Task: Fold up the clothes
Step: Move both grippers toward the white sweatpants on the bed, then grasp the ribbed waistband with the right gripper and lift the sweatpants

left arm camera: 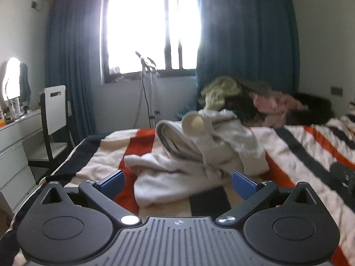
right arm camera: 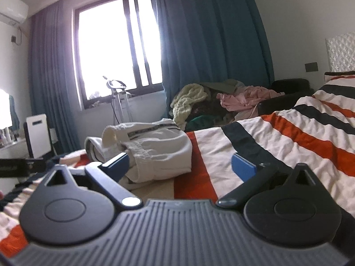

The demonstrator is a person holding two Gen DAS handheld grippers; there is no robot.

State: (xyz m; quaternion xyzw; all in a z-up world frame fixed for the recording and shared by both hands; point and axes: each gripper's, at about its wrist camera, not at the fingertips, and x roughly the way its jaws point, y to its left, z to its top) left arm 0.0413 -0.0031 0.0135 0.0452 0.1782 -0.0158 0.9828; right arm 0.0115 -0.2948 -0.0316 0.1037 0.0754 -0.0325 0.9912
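Observation:
A crumpled white garment [left arm camera: 195, 153] with grey trim lies on the striped bedspread [left arm camera: 310, 150], just ahead of my left gripper [left arm camera: 177, 180]. The left gripper is open and empty, its blue pads [left arm camera: 243, 182] spread wide above the garment's near edge. In the right wrist view the same white garment [right arm camera: 153, 148] lies ahead and left on the bedspread [right arm camera: 277, 141]. My right gripper [right arm camera: 179, 166] is open and empty, its left pad [right arm camera: 119, 161] close to the garment's near edge.
A pile of other clothes [left arm camera: 255, 102], yellow-green and pink among them, sits beyond the bed near the blue curtain [right arm camera: 210, 44]. A chair [left arm camera: 53, 119] and white desk [left arm camera: 15, 137] stand at the left. A metal stand [left arm camera: 148, 84] stands below the window.

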